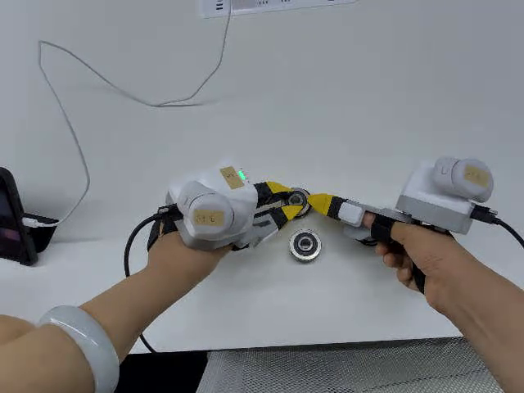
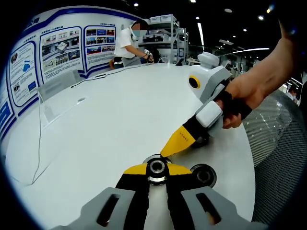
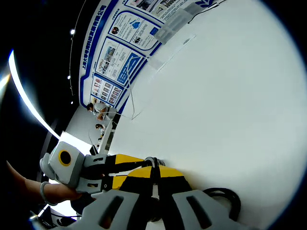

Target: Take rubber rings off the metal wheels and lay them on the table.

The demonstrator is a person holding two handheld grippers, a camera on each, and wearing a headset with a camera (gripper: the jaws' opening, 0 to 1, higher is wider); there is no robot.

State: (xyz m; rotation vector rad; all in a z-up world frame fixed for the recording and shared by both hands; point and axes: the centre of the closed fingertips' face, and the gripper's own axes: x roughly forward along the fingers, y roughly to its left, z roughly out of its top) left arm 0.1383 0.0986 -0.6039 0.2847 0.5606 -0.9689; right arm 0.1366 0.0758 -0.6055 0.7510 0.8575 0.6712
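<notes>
- The left gripper point(image 1: 286, 203) is clamped on a metal wheel point(image 1: 298, 199) and holds it just above the white table point(image 1: 368, 98). In the left gripper view its yellow tips sit on either side of the wheel's hub.
- The right gripper point(image 1: 322, 203) comes in from the opposite side with its jaws drawn together, and its tip touches the rim of the held wheel.
- In the right gripper view the tips seem to nip the rubber ring point(image 3: 153, 168) at the wheel's edge. The view is steep and crowded there, so the hold on the ring is likely, not certain.
- A second wheel point(image 1: 305, 245) lies flat on the table just in front of the held one, apart from both grippers. Its black ring looks to be in place around the metal centre.
- Judged from this, the task is near its start. The first ring is being gripped for pulling but is not yet off, and the second wheel is untouched.
- Left to do: strip this ring, lay it on the table, then do the same for the second wheel.
</notes>
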